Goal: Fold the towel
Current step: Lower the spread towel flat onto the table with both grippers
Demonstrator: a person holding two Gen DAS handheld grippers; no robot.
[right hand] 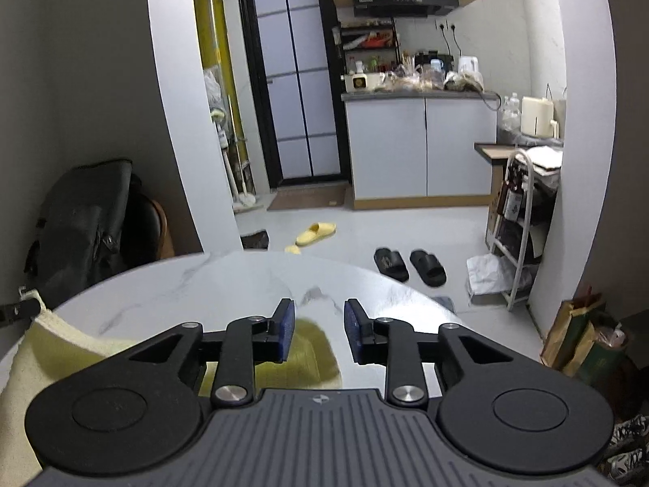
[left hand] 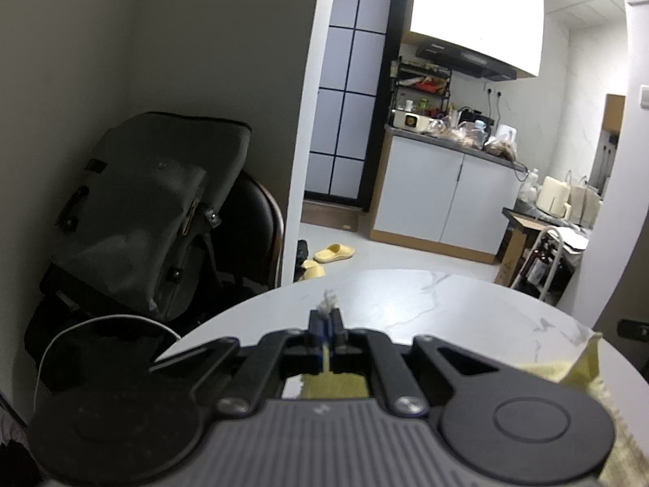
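Yellow towel (left hand: 336,385) pinched at 1 corner by the left gripper (left hand: 325,324), lifted over the marble table (left hand: 446,304). Right gripper (right hand: 319,330) spread wide above cloth; best to close on the free corner squarely.

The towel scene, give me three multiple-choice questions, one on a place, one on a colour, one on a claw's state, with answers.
1. Where does the towel lie?
A. on the round marble table
B. on the floor
C. on the kitchen counter

2. What colour is the towel?
A. blue
B. pale yellow
C. red

3. How is the right claw?
A. shut on the towel
B. shut on nothing
C. open

Answers: 1 A, it spreads over the tabletop. 2 B, the cloth is yellow in both views. 3 C, its blue pads stand apart, while the left claw pinches a towel edge.
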